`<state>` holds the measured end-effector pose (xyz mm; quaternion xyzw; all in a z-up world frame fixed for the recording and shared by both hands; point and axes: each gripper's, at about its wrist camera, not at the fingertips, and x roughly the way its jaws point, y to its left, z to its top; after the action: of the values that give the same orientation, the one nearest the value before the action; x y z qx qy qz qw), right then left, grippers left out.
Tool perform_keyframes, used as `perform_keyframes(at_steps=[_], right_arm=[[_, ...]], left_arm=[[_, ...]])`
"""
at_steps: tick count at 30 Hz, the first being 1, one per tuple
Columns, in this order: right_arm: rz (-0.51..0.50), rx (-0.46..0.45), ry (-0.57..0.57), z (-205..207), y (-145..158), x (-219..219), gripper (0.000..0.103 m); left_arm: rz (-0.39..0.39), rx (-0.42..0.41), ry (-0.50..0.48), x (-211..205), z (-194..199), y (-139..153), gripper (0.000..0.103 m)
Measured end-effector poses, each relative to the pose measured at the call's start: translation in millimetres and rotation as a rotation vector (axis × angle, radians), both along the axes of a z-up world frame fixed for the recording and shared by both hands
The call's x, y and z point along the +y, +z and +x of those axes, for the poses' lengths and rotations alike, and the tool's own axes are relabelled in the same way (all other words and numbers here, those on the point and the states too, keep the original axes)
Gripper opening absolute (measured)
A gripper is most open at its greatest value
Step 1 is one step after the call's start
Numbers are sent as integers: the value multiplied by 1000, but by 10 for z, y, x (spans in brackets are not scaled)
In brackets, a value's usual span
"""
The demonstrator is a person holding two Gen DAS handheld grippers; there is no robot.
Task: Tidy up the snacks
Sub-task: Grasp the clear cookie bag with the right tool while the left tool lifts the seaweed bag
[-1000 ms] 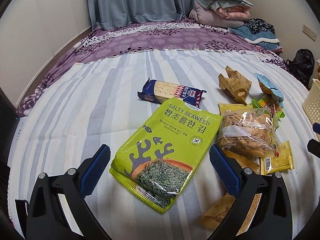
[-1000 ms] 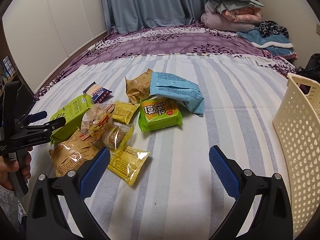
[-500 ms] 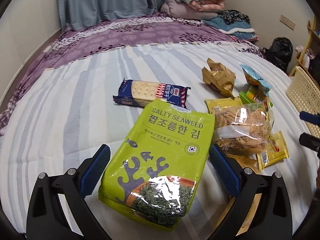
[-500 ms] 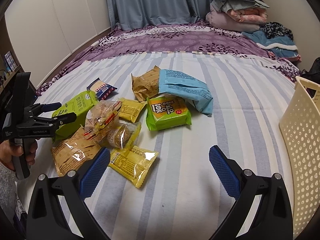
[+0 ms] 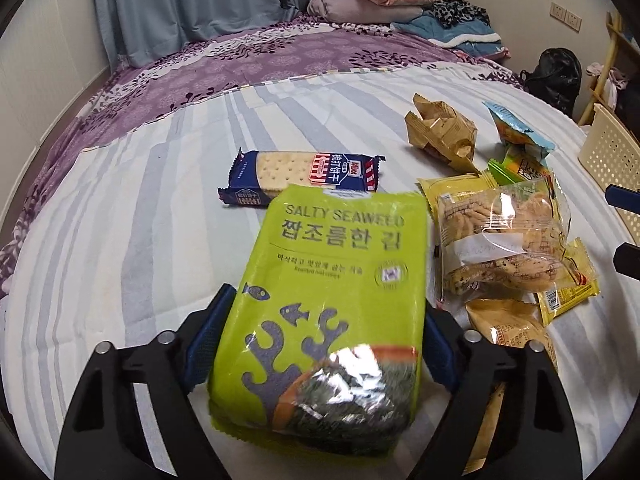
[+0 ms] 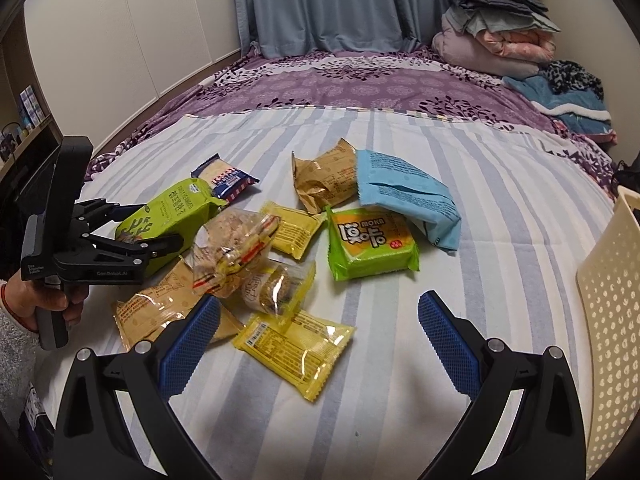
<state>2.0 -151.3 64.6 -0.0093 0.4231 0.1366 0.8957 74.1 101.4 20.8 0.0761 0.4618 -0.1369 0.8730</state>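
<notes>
You are closing your left gripper's (image 5: 320,344) fingers (image 5: 206,340) on the green seaweed pack (image 5: 328,288) near the bed's (image 5: 120,240) left edge, while your right gripper (image 6: 318,334) is hanging open over the snacks.

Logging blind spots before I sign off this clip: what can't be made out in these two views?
- Basket: cut by the right edge in both views; its inside is unseen.
- Brown packet: left wrist view, half behind the left gripper finger; label unreadable.
- Seaweed pack: its sides hide the pads, so contact is unconfirmed; the jaws have just been closing around it.
- Seaweed pack small print: blurred.
- Right gripper: open, empty.
</notes>
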Motion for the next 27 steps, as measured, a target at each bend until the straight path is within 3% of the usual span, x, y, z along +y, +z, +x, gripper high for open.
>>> perform_keyframes(at_steps=[10,18,27], right_arm=[[-2,-55,86,154,102,257,98],[-51,-103,237,393,193,583,98],[-118,-22,414,670,-30,950,98]], left_arm=[[-45,-72,50,190,-144,264,82],[-48,-100,106,397,-273,404,82],[-48,-109,156,595,-437,440,82]])
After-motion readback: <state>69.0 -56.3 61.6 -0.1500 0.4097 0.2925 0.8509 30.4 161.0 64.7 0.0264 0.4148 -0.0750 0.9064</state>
